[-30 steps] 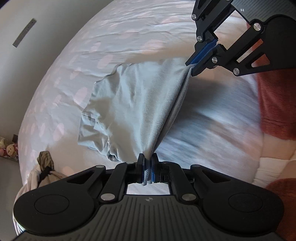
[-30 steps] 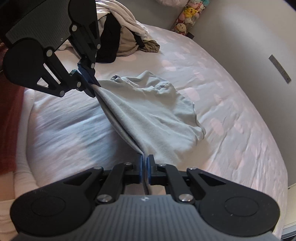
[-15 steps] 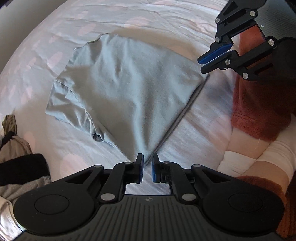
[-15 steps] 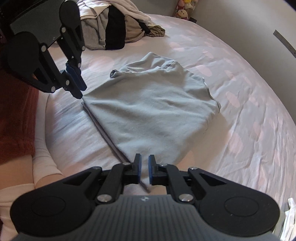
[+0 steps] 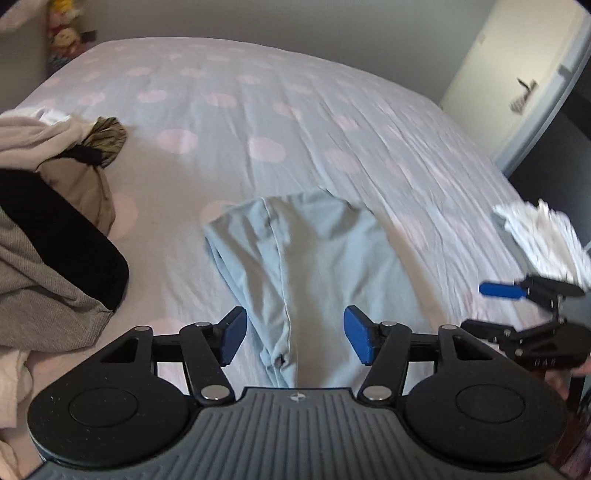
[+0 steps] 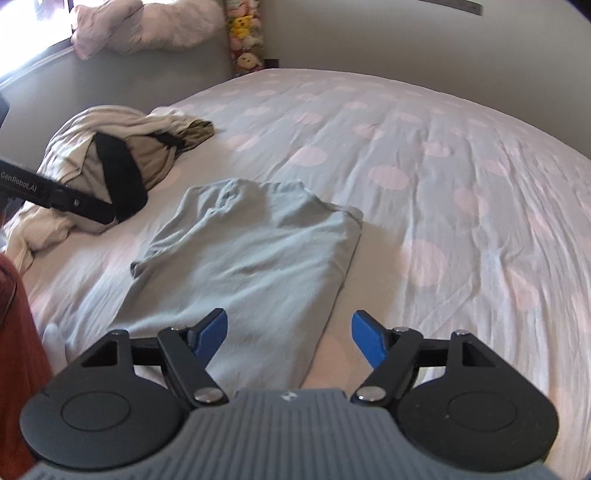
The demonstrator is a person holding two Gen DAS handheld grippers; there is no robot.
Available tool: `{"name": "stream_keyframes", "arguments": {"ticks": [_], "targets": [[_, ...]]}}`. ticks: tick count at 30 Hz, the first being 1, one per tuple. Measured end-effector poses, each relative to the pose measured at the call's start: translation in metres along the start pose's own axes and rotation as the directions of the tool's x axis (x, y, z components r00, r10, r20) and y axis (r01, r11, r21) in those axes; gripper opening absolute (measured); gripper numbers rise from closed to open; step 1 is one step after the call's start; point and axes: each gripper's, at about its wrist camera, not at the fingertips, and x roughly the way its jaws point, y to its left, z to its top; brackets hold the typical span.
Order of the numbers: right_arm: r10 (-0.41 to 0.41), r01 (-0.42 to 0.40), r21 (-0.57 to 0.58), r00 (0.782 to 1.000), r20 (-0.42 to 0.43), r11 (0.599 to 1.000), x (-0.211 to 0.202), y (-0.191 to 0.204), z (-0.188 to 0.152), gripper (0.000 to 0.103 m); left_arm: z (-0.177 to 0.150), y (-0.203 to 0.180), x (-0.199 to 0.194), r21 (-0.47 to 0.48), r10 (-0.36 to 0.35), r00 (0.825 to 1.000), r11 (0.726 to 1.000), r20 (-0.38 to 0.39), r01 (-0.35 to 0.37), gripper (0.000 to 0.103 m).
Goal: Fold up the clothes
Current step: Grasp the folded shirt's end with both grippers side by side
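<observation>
A light grey-blue T-shirt point(image 5: 314, 266) lies folded and flat on the bed; it also shows in the right wrist view point(image 6: 251, 266). My left gripper point(image 5: 293, 338) is open and empty, with its blue pads just above the shirt's near edge over a seam. My right gripper point(image 6: 290, 338) is open and empty over the shirt's near right edge. The right gripper also shows at the right edge of the left wrist view point(image 5: 524, 314), and part of the left gripper's body point(image 6: 55, 194) shows at the left of the right wrist view.
A pile of unfolded clothes point(image 5: 48, 206) in beige, black and grey lies left of the shirt, also in the right wrist view point(image 6: 107, 173). The bed point(image 6: 443, 184) has a dotted sheet. White folded laundry point(image 5: 546, 236) lies at the bed's right edge. Plush toys point(image 6: 245, 33) stand by the wall.
Both grippers held the shirt's edge taut, laid it flat on the bed and let go. Their jaws have since opened wide and both have turned to face across the bed.
</observation>
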Motion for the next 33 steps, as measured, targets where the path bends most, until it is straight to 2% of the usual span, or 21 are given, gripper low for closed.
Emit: {"name": "stream_keyframes", "arguments": {"ticks": [2,5,10,15,22,24,33], "targets": [[0.001,-0.002,0.090,1.000,0.011,0.996,0.009,-0.012,0.006,0.077,0.009,0.014,0.008,-0.110,0.002,0.999,0.994,0.038,0.002,0.061],[0.004,-0.009,0.204,1.000,0.027,0.979,0.025,-0.025,0.012,0.077,0.014,0.030,0.030,-0.196,0.038,0.998,0.980,0.052,-0.027,0.061],[-0.011,-0.010,0.297,0.997,0.071,0.955,0.054,-0.036,0.013,0.077,0.012,0.046,0.053,-0.255,0.081,0.988,0.966,0.129,-0.046,0.061],[-0.010,-0.039,0.379,0.992,0.126,0.925,0.080,-0.049,0.004,0.077,0.004,0.055,0.076,-0.261,0.031,0.981,0.965,0.190,0.020,0.061],[0.051,-0.103,0.456,0.991,0.125,0.884,0.108,-0.069,-0.001,0.073,0.000,0.076,0.102,-0.329,0.020,0.989,0.944,0.149,0.031,0.061],[0.061,-0.107,0.469,0.992,0.111,0.877,0.118,-0.072,-0.003,0.067,0.000,0.077,0.106,-0.324,0.012,0.987,0.945,0.158,0.040,0.061],[0.080,-0.130,0.462,0.989,0.127,0.877,0.137,-0.078,-0.001,0.059,0.005,0.072,0.122,-0.246,-0.003,0.988,0.968,0.154,0.041,0.058]]}}
